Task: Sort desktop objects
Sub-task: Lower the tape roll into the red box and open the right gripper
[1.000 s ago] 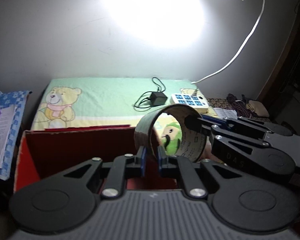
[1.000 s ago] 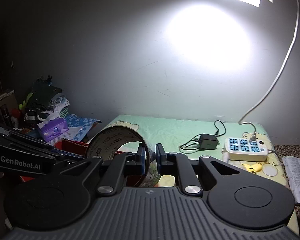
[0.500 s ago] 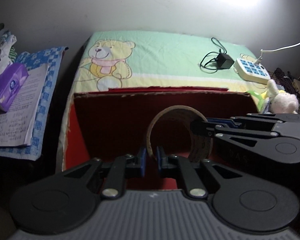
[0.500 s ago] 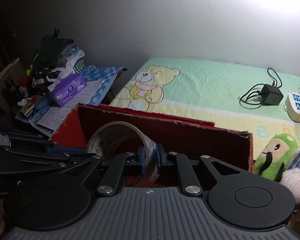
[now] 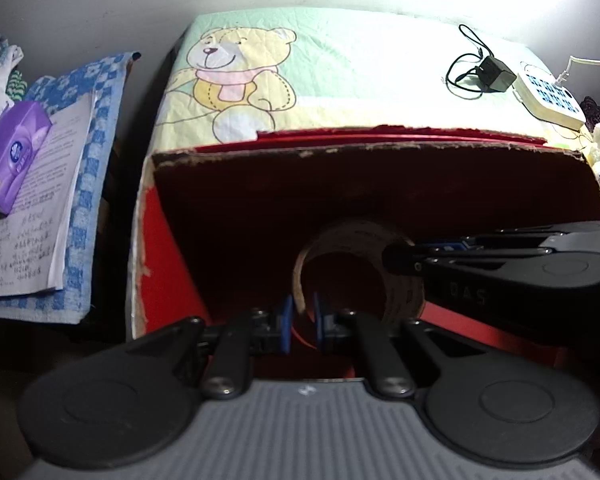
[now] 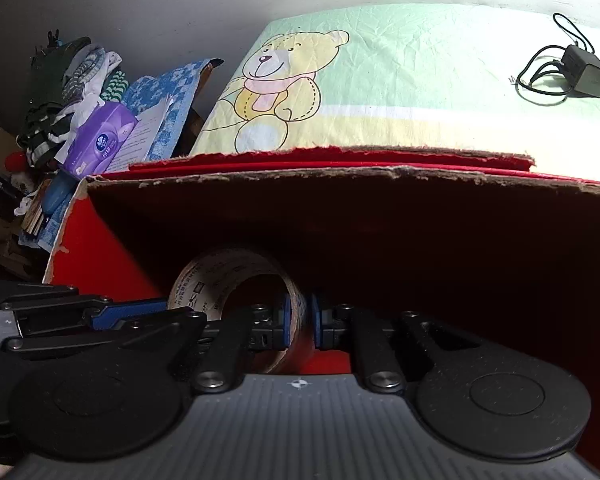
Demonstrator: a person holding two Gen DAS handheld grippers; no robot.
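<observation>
A brown tape roll [image 5: 396, 292] is held down inside a red cardboard box [image 5: 156, 248], near the box floor. My left gripper [image 5: 301, 318] is shut on the roll's left rim. My right gripper [image 6: 299, 320] is shut on the roll's right rim; the tape roll [image 6: 216, 280] shows printed text on its inner core in the right wrist view. Each gripper shows in the other's view, the right gripper [image 5: 500, 268] from the side and the left gripper [image 6: 80, 316] from the side. The red box [image 6: 100, 248] has torn top edges.
The box stands on a green teddy-bear cloth [image 5: 340, 64]. A black charger [image 5: 496, 74] with cable and a white power strip [image 5: 552, 98] lie at the back right. A purple tissue pack [image 5: 10, 152] and papers [image 5: 32, 216] lie on a blue cloth to the left.
Both grippers have lowered the tape roll from above the box rim down into the box. The views tilted downward; the plush toys at the right left the frames.
</observation>
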